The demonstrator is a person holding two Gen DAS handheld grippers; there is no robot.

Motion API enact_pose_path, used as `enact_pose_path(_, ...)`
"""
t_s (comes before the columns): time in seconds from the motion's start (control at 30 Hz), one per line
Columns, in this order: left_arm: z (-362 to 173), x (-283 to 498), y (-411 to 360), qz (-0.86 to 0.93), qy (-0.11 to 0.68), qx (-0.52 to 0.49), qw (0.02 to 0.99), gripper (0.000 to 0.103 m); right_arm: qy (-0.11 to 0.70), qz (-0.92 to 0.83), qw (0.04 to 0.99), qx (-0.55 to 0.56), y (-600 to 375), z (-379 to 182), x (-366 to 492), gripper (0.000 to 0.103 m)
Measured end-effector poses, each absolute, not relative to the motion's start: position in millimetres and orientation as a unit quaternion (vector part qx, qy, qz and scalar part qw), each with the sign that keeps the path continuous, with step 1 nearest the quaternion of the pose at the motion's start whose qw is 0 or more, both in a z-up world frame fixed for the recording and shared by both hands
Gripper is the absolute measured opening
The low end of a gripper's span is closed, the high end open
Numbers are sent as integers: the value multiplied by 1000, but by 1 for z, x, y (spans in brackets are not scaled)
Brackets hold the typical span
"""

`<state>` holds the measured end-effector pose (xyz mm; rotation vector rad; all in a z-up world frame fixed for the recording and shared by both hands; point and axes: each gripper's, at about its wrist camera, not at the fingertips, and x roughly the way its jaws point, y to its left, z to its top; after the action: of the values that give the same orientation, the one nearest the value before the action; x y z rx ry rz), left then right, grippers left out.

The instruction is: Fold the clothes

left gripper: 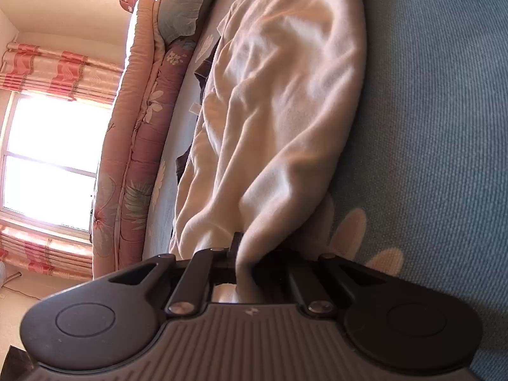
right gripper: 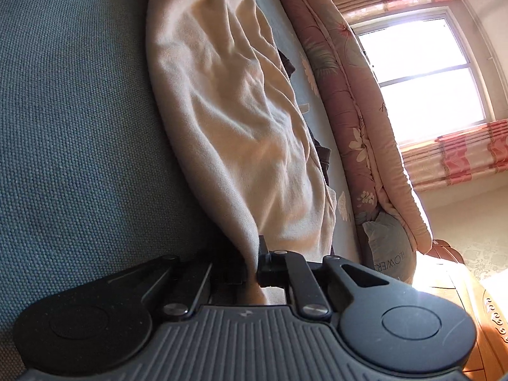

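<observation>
The crumpled cream cotton garment (left gripper: 279, 111) lies lengthwise on the blue-green woven bedspread (left gripper: 444, 127), with bare bedspread along 1 side and a rolled pink floral quilt (left gripper: 139, 146) beyond the other. The left gripper (left gripper: 243, 263) and right gripper (right gripper: 254, 266) each pinch 1 end, jaws closed on cloth.

hidden: dark garment (left gripper: 203, 73) under cream cloth (left gripper: 285, 95) | pillow (left gripper: 184, 6) cut off
</observation>
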<state>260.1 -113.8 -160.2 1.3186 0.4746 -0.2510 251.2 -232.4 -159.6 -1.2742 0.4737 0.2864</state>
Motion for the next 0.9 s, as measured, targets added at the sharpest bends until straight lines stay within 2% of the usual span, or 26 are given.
enact_pose_path(0.33,-148,257,-109,-132,212,613,750,2,220,124,745,-618,-226,-154,252,10)
enact_pose_path(0.63,-114,246,-99,-137,184,607,761,2,214,153,744,-614,-230,-113,243,10)
enact_pose_path(0.9,-114,198,-89,-182,192,627,732,2,247,191,748,-586,-227,-89,211,10)
